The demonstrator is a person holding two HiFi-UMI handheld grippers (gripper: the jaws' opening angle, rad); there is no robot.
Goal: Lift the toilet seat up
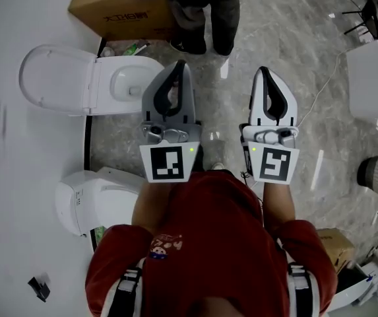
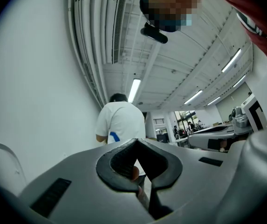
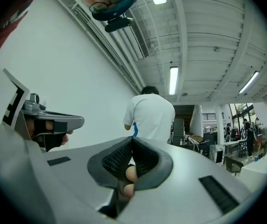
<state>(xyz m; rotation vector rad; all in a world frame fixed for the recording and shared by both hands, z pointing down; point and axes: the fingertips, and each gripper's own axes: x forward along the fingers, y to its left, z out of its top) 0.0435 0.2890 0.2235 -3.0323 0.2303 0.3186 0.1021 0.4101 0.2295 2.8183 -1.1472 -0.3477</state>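
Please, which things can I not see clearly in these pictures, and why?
- Head view: the left gripper covers the front of the far toilet, so its seat position is unclear.
- Head view: the person's arm hides part of the near toilet.
- Head view: the top edge cuts off the standing person.
- Gripper views: both look toward the ceiling, so no seat can be made out.

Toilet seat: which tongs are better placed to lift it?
Left, likely. The far toilet and near toilet both lie on its side; the left tongs end by the far one, the right tongs over floor. Both shut, empty.
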